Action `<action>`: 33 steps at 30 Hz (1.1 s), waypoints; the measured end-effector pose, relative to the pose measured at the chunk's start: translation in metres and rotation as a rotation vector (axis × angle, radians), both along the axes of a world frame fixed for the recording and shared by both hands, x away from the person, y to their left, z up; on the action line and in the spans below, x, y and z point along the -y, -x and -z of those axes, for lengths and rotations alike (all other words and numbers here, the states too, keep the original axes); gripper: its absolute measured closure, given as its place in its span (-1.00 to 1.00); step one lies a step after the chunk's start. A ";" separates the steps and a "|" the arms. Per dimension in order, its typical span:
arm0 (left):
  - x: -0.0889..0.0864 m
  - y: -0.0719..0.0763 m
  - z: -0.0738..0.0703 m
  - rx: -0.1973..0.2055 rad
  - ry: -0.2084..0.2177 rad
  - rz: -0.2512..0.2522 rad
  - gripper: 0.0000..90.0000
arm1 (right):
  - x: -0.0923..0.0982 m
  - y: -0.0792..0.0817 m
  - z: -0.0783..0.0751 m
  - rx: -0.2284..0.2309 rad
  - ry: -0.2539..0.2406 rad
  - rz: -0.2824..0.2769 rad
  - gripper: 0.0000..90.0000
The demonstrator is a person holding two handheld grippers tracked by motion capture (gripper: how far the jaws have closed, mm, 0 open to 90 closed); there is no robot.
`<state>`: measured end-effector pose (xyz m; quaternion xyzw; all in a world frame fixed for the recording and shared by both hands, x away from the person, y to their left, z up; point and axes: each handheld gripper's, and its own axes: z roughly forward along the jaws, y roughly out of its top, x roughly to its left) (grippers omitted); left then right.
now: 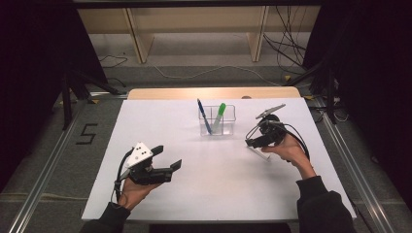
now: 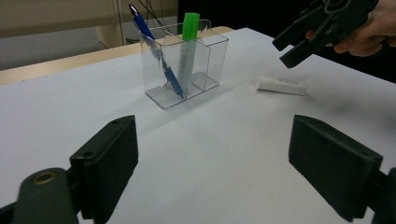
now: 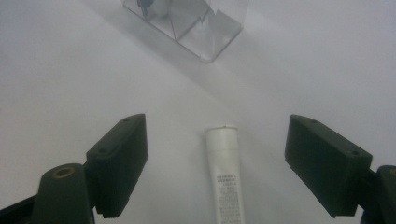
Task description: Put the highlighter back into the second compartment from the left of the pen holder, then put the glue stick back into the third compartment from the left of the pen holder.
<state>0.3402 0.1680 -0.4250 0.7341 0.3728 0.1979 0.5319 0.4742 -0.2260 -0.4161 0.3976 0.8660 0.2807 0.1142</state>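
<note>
We see a smooth, matte white bench [image 1: 194,189] with a pale wooden strip along its far edge. Near the far middle stands a clear, hard plastic organiser [image 1: 217,120], box-shaped and split by thin walls into compartments; a slim blue pen [image 1: 203,115] leans tilted in its left part, and a marker with a bright green cap [image 1: 219,116] stands beside it, nearly upright. To the organiser's right, well apart from it, a small white cylindrical tube [image 3: 225,173] with fine grey print lies flat on the bench. Our right tongs [image 1: 253,138] hover just above that tube, their blocky, dark matte jaws spread wide with the tube lying between them in the right gripper view, untouched and ungripped. Our left tongs [image 1: 167,157] sit low over the near left of the bench, jaws likewise spread wide and holding nothing, pointing toward the organiser. A grey three-cornered plate with dark dots tops the left tongs.
</note>
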 end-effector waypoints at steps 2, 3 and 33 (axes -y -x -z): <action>0.000 0.000 0.000 0.000 -0.006 0.004 -0.66 | 0.001 -0.001 0.002 -0.010 0.008 -0.001 -0.51; 0.000 0.000 0.000 0.000 -0.006 0.004 -0.65 | 0.001 -0.001 0.003 -0.013 0.013 -0.003 -0.50; 0.001 0.000 -0.001 0.001 0.001 0.011 -0.65 | -0.002 -0.010 0.026 -0.124 0.140 -0.001 -0.43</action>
